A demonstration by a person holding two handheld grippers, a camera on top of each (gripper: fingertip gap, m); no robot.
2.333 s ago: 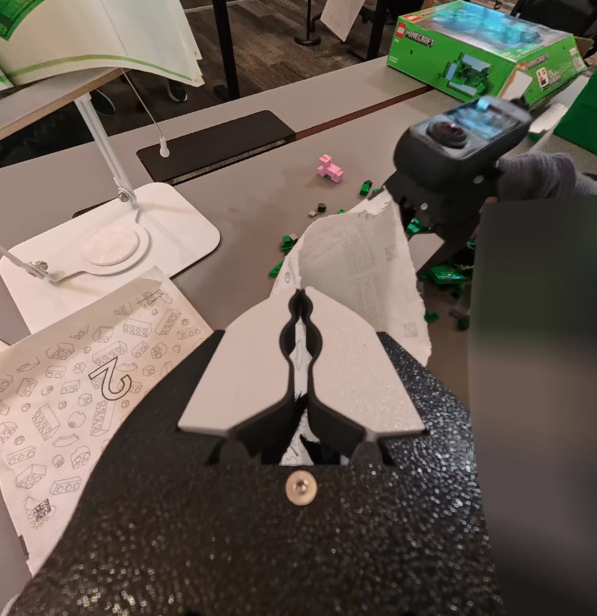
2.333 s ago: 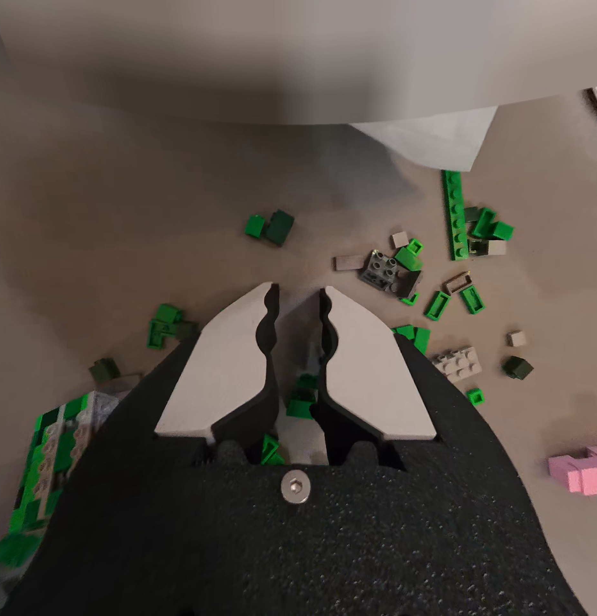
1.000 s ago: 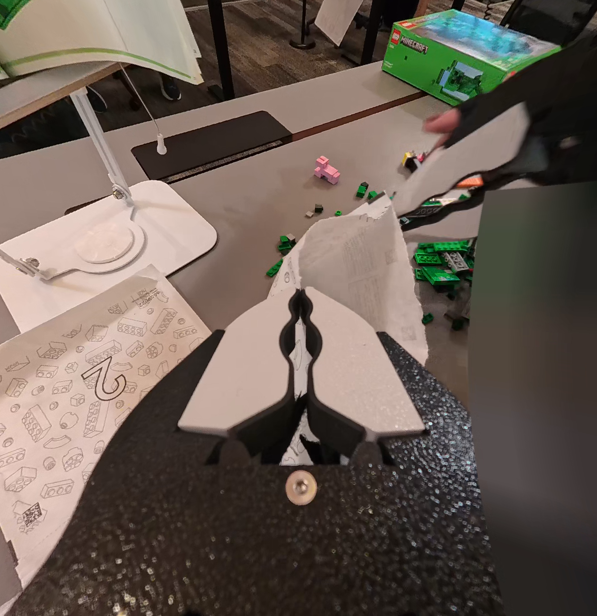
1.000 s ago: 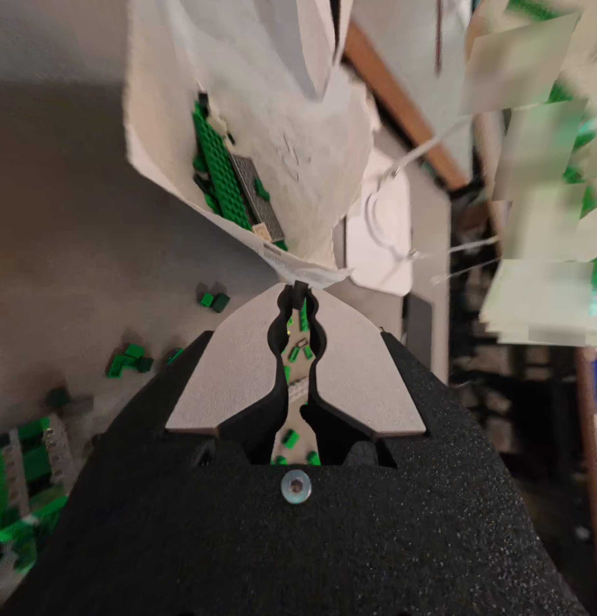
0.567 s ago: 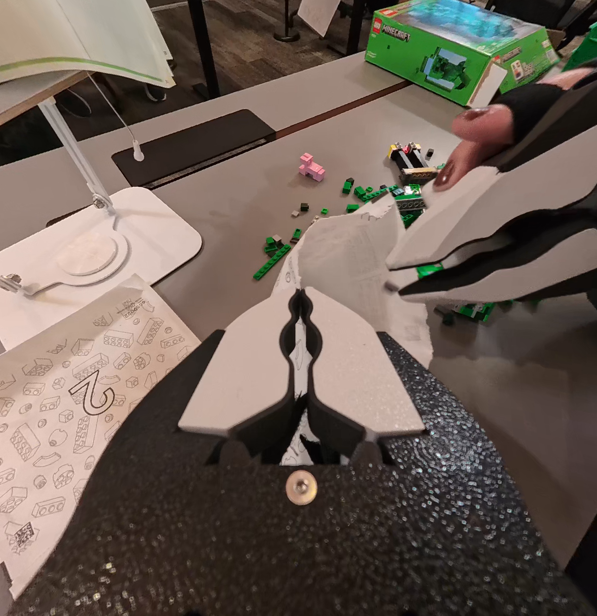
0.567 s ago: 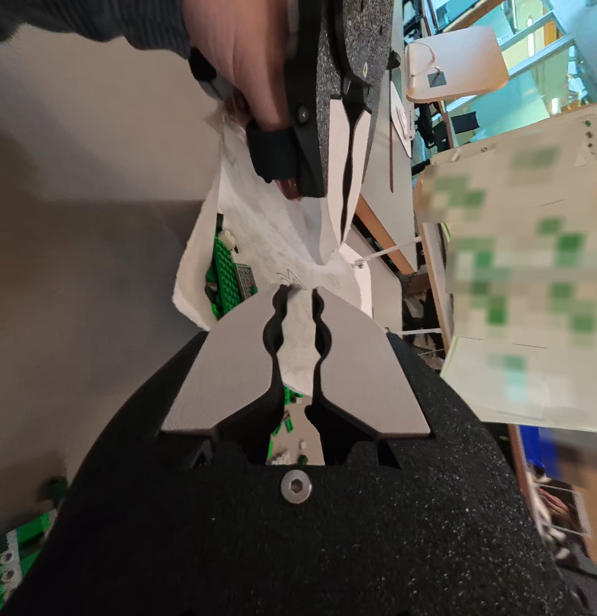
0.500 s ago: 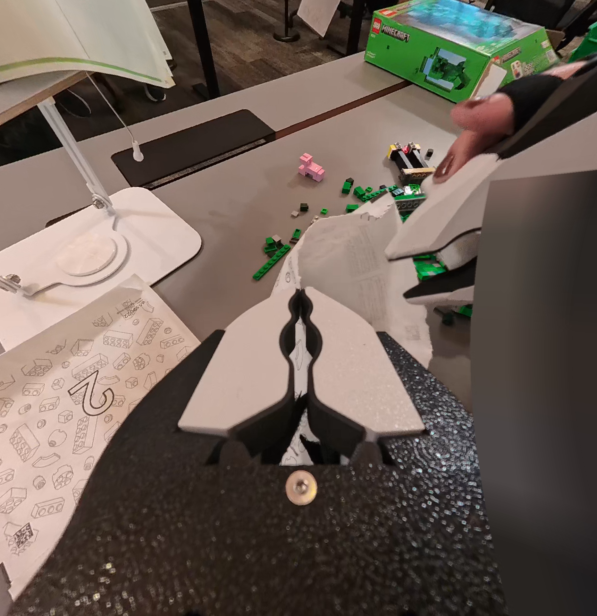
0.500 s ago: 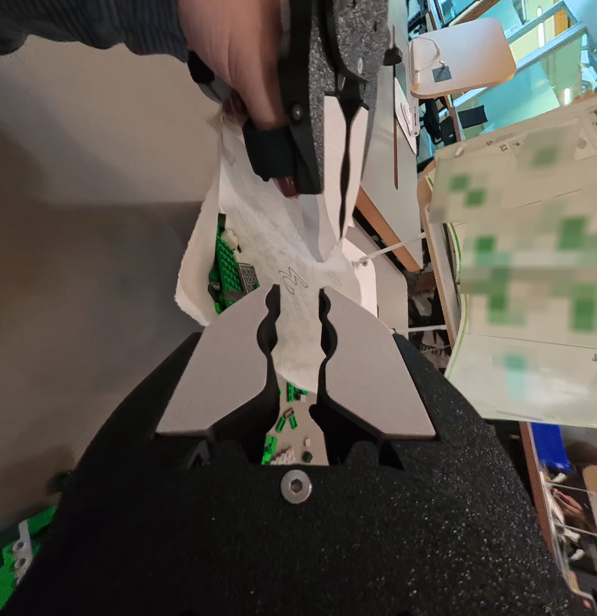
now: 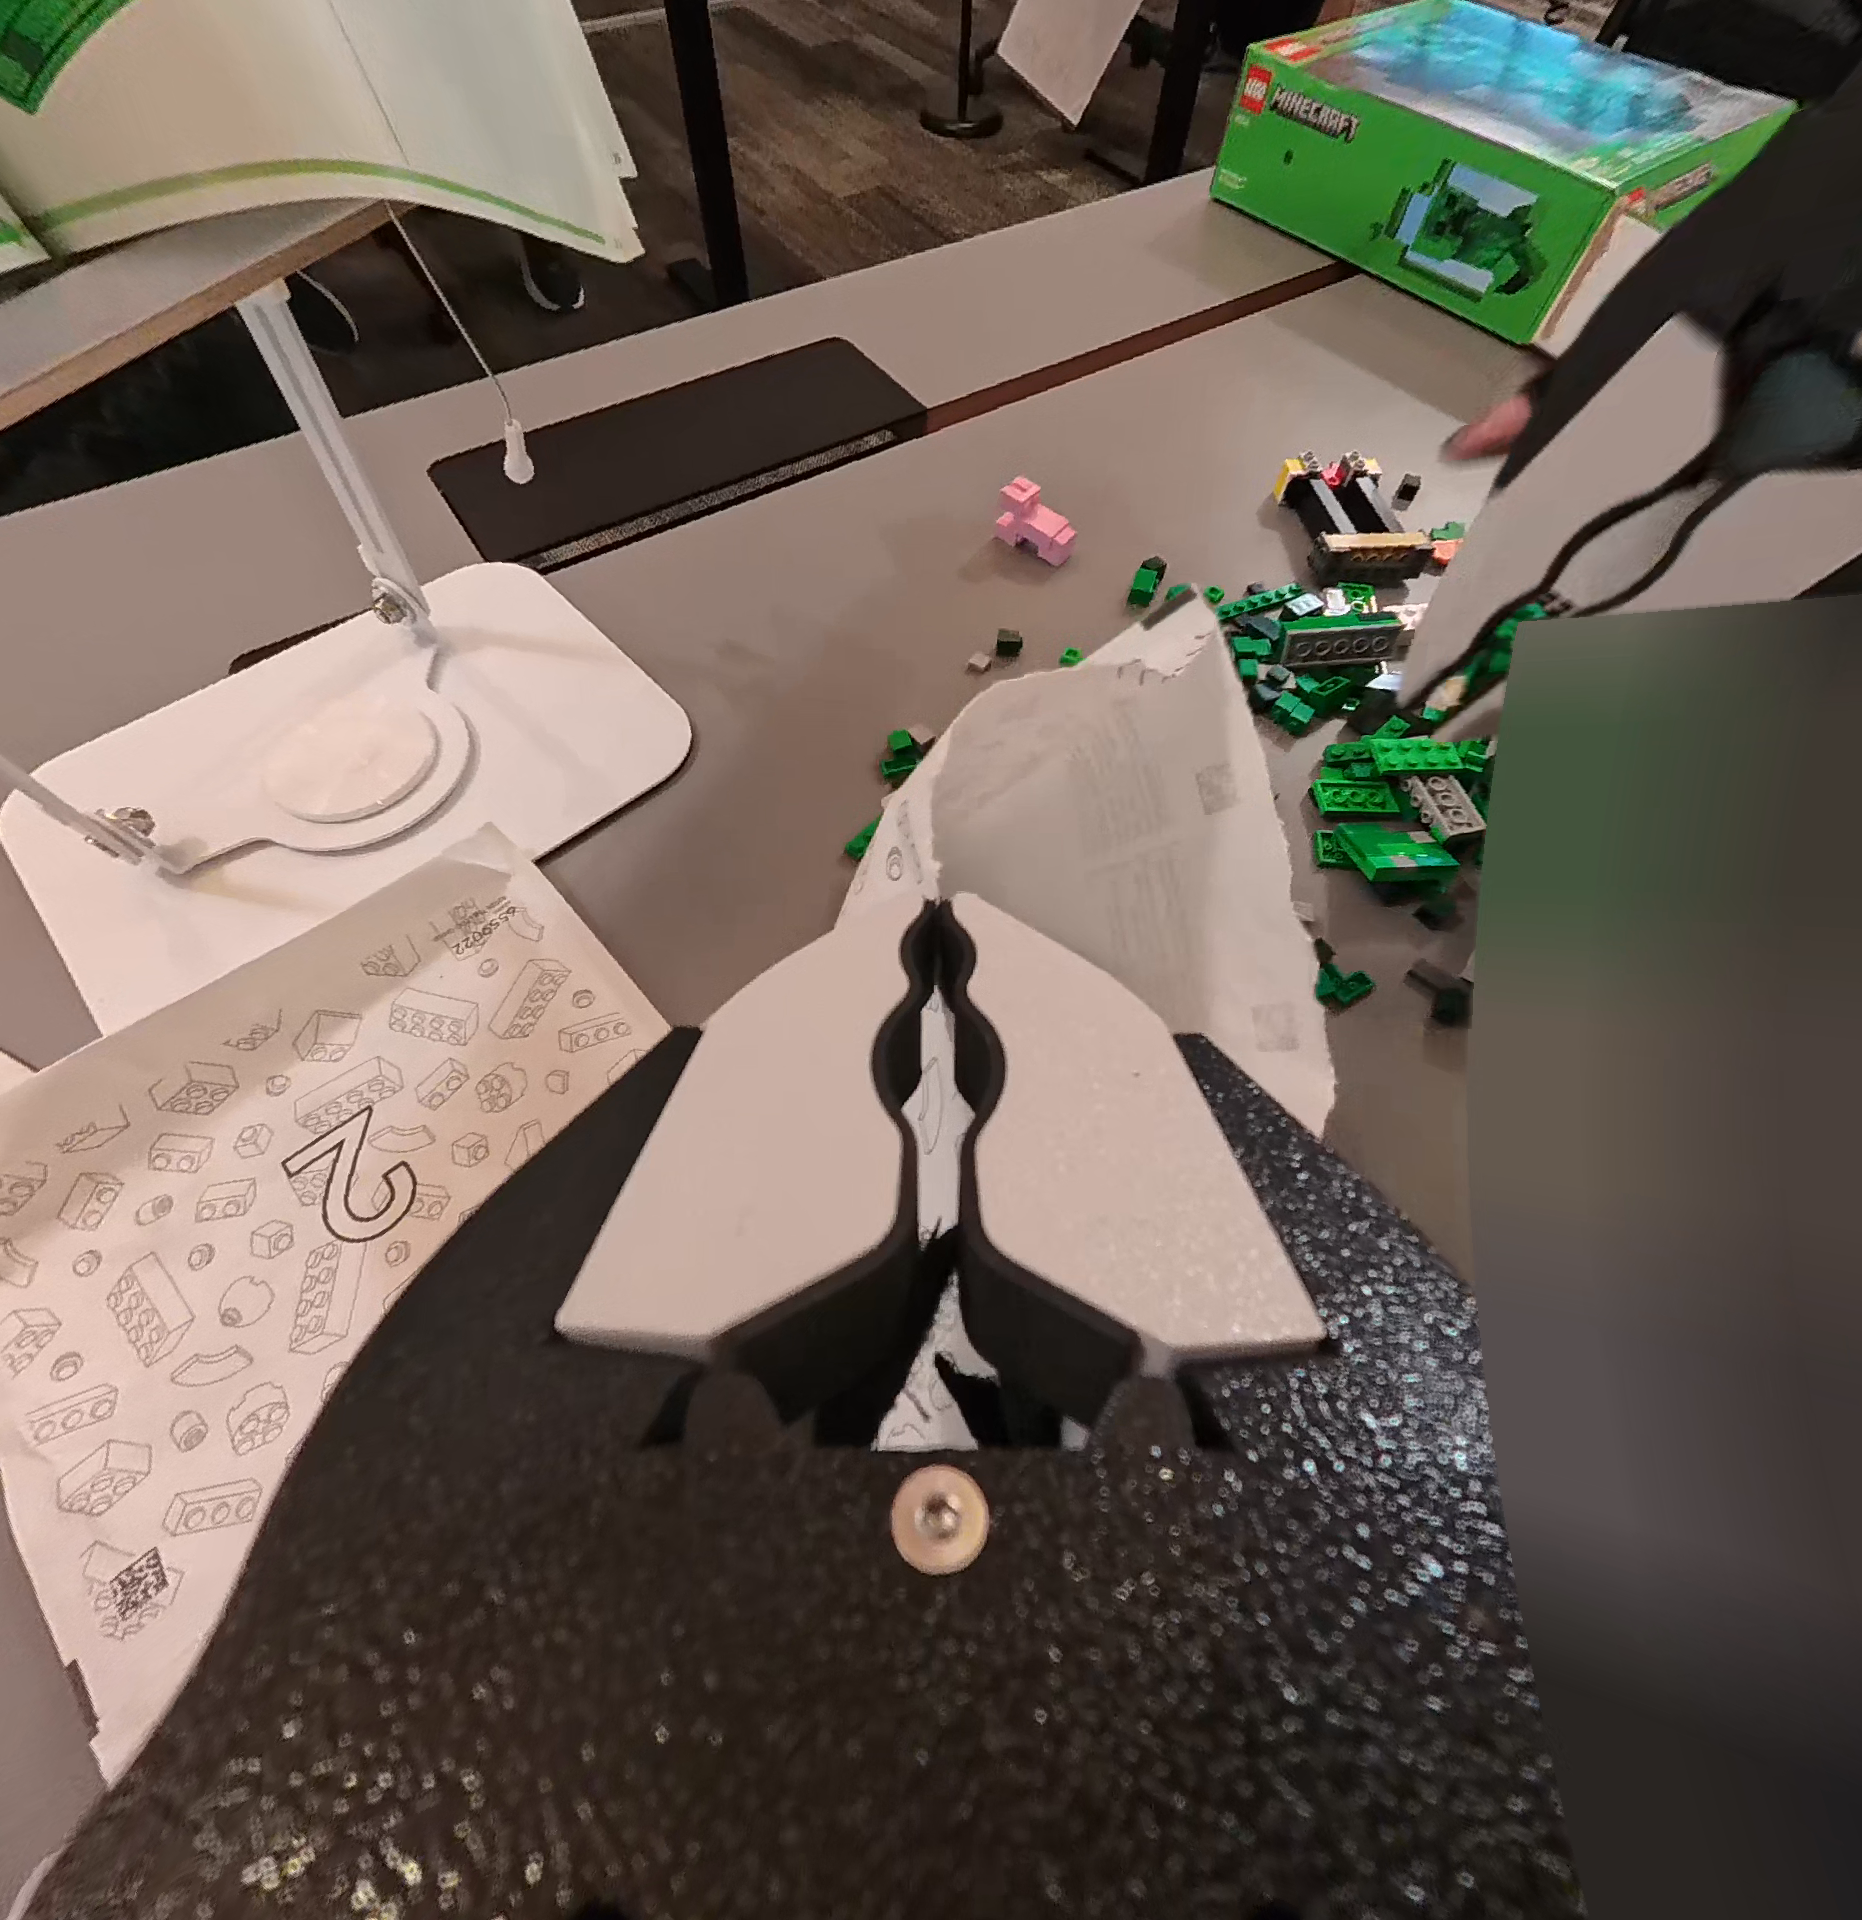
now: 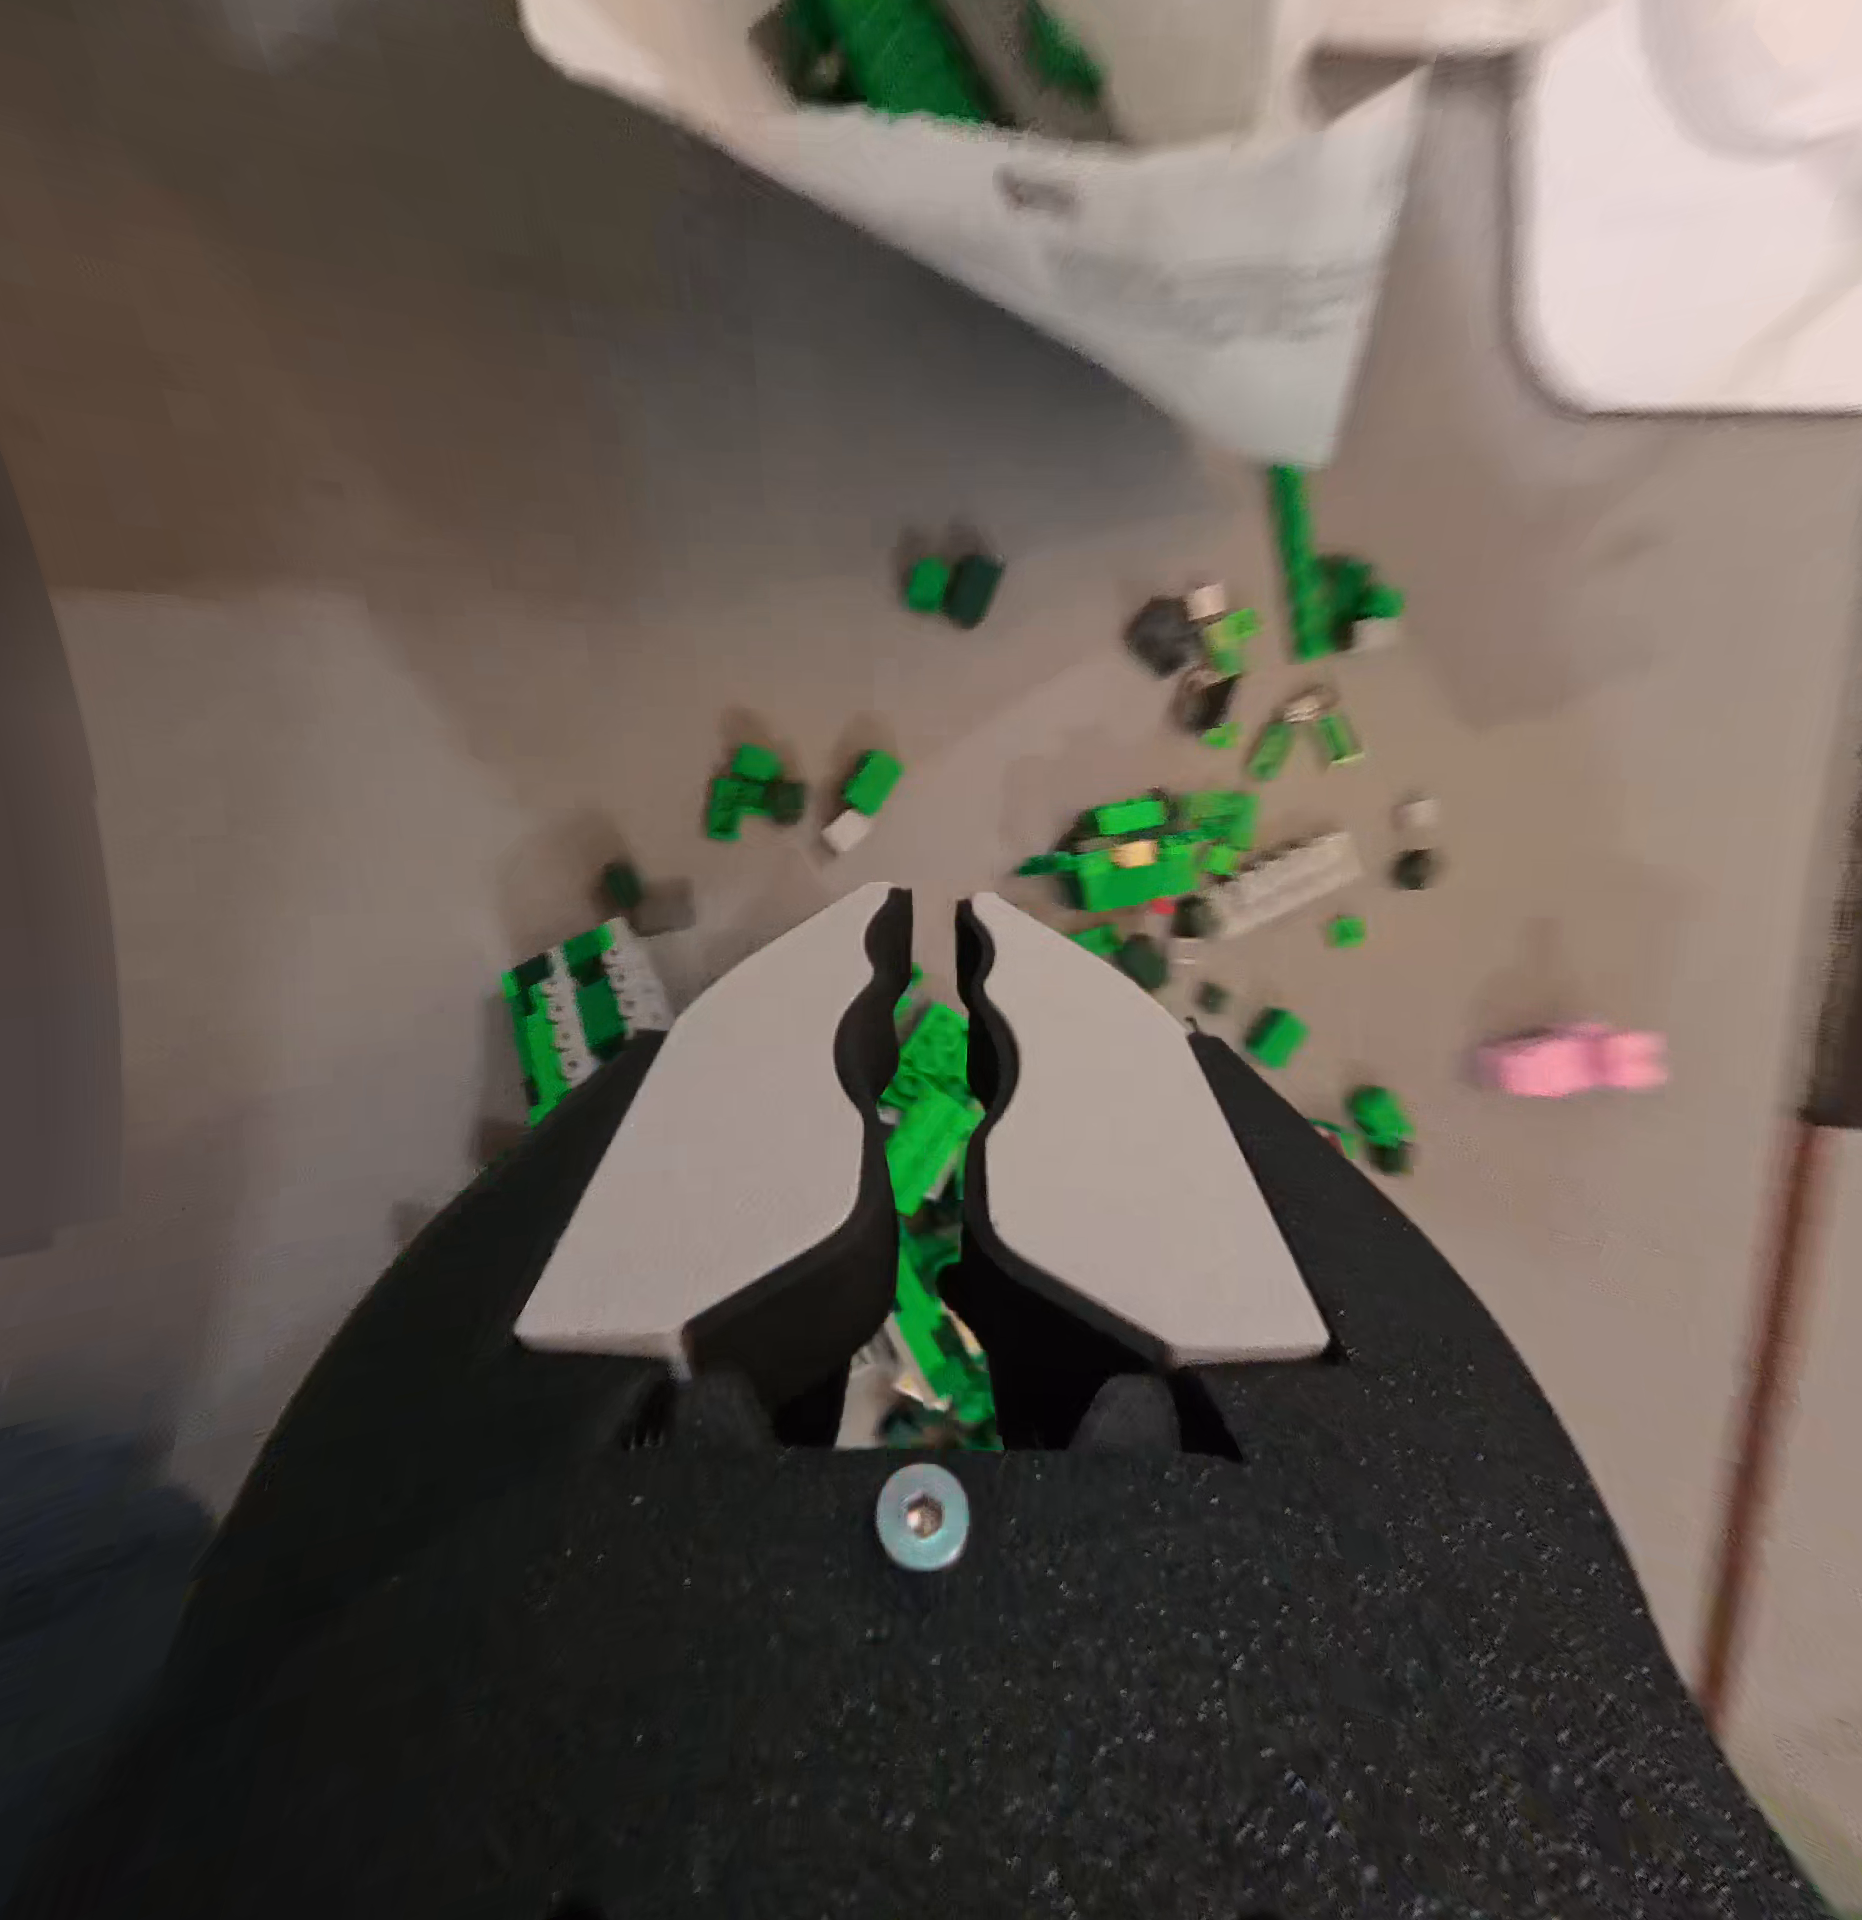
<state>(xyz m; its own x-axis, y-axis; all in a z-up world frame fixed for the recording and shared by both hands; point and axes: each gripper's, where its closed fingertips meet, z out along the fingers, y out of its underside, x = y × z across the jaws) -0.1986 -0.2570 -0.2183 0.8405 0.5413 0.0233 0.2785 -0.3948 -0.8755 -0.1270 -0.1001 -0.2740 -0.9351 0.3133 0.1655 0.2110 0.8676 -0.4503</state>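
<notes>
My left gripper is shut on the edge of a torn white paper bag and holds it up above the grey table. The bag also shows at the top of the blurred right wrist view, with green bricks inside it. My right gripper is empty, its jaws a narrow gap apart. It hovers over loose green and grey bricks on the table. It also shows in the left wrist view, to the right of the bag over the brick pile.
A pink brick pig stands behind the bricks. A green toy box sits at the back right. A white stand base, a printed paper bag and a black pad lie to the left. A green-grey brick assembly lies left of my right gripper.
My right gripper has let go of the bag's edge, pulled back from the bag and swung over the loose bricks. My left gripper still grips the bag in much the same place.
</notes>
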